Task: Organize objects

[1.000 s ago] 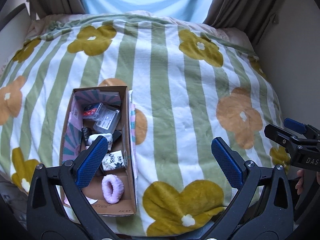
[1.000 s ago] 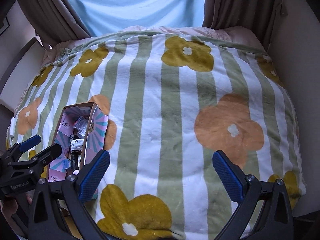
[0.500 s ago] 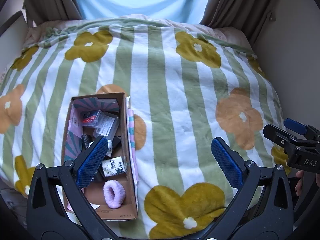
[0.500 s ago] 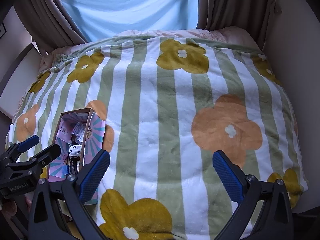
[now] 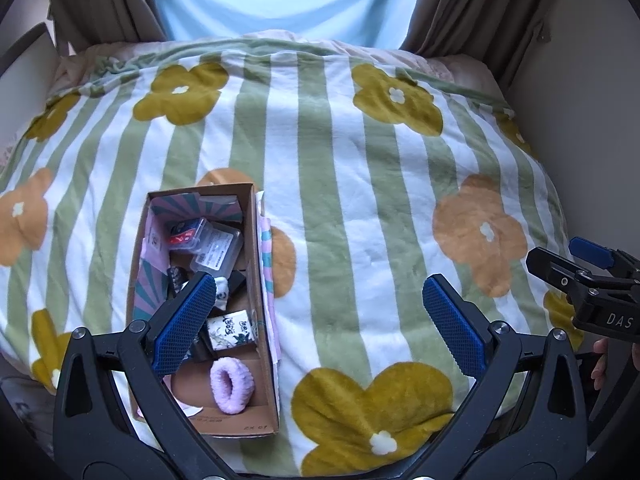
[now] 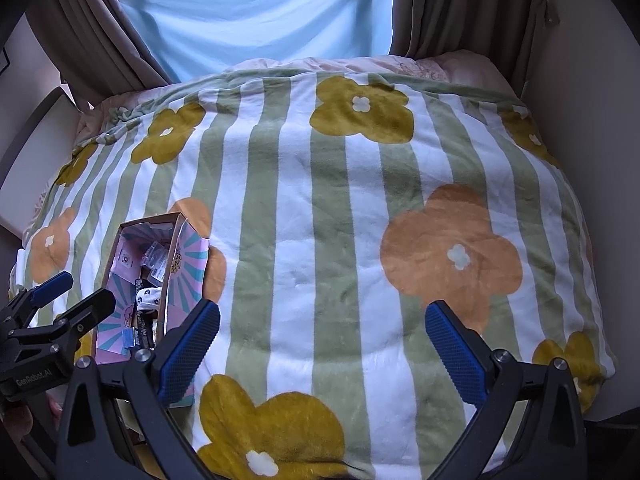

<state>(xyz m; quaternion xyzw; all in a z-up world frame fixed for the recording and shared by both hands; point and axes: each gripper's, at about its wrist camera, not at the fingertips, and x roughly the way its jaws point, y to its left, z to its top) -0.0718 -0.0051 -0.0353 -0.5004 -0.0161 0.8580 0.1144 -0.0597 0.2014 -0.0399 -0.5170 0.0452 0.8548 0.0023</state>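
Since the earlier frame both views have drifted slightly back from the bed, so the cardboard box (image 5: 202, 312) sits a little lower in the left wrist view and the window shows more. Both the left tongs (image 5: 316, 320) and the right tongs (image 6: 320, 344) gape wide and hold nothing, hovering above the striped flower blanket (image 5: 360, 184). Lower left in each frame, the box rests on the blanket, holding a lilac scrunchie (image 5: 231, 385), a small white carton (image 5: 230, 328) and clear plastic cases (image 5: 208, 242).

Floral striped bedspread (image 5: 340, 200), curtained window (image 6: 260, 12)
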